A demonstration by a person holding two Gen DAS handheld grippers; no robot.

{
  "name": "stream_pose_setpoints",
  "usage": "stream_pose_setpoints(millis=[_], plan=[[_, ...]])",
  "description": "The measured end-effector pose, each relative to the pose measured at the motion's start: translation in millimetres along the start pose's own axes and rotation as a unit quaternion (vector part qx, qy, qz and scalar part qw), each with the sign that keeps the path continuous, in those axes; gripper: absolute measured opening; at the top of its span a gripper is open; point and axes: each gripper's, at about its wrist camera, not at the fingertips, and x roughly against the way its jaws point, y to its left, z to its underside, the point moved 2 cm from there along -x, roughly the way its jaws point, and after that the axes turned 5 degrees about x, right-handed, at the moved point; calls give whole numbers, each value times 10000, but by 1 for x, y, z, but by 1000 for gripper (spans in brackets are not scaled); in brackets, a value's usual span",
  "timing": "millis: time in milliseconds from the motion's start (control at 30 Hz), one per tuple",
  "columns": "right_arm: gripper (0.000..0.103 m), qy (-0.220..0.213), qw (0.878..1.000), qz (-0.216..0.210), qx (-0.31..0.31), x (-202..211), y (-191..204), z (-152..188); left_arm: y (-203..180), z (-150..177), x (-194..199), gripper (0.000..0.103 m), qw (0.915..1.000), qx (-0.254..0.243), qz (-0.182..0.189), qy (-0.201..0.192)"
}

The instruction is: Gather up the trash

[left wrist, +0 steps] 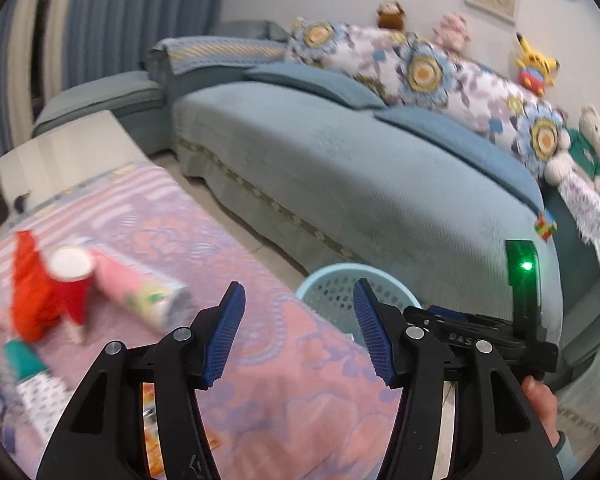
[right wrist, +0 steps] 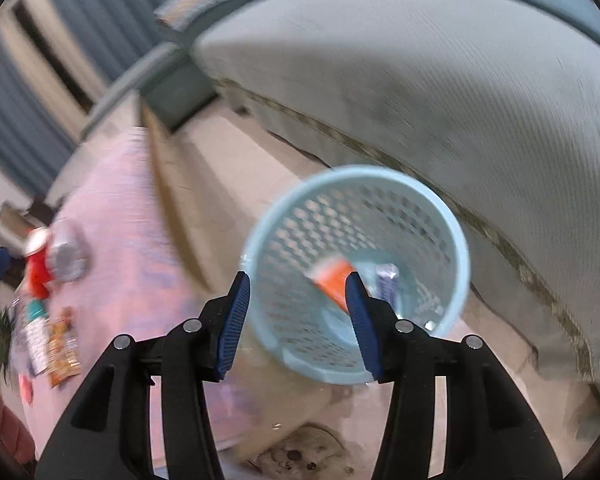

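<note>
1. The right gripper [right wrist: 298, 326] hangs over the light-blue basket [right wrist: 456, 236], low centre of the right wrist view. Its blue pads stand apart with nothing between them — a fitting state for a gripper poised over the bin's mouth, judging by the task.
2. Inside the basket lie an orange packet [right wrist: 332, 280] and a bluish-white wrapper [right wrist: 386, 280], both blurred, so some trash is already collected. The basket stands on the floor between the surface and the sofa [right wrist: 440, 72], probably so either hand can reach it from the surface's edge.
3. The left gripper [left wrist: 298, 330] at the lower centre of the left wrist view is likewise apart and empty, over the pink patterned cloth of the surface [left wrist: 284, 380]. The basket's rim shows just behind its right pad.
4. The remaining trash sits at the left of that view: a red paper cup [left wrist: 70, 280] on its side, a pink tube-shaped can [left wrist: 140, 292] lying beside and touching it, a crumpled red wrapper [left wrist: 28, 288] behind the cup, and a teal-capped item [left wrist: 24, 360] lower down — too blurred to name.
5. A snack packet [right wrist: 62, 356] lies at the lower left of the right wrist view, near the teal cap.
6. My judgement: the job is partway through, and the left gripper is better placed for the cup and can.
</note>
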Motion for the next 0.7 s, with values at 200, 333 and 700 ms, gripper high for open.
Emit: stream_pose_setpoints(millis=[200,333,700], plan=[[52,-549,9914,-480,1087,42,88,-2,55,6,74,57,9959,618,-403,-520],[59,-701,9761,-798,1897,53,155,12,97,21,120,63,9889,1020,-789,-741],[67,-389,9432,-1144,3095,26,282,57,234,117,213,79,9411,2003,-2627,-723]])
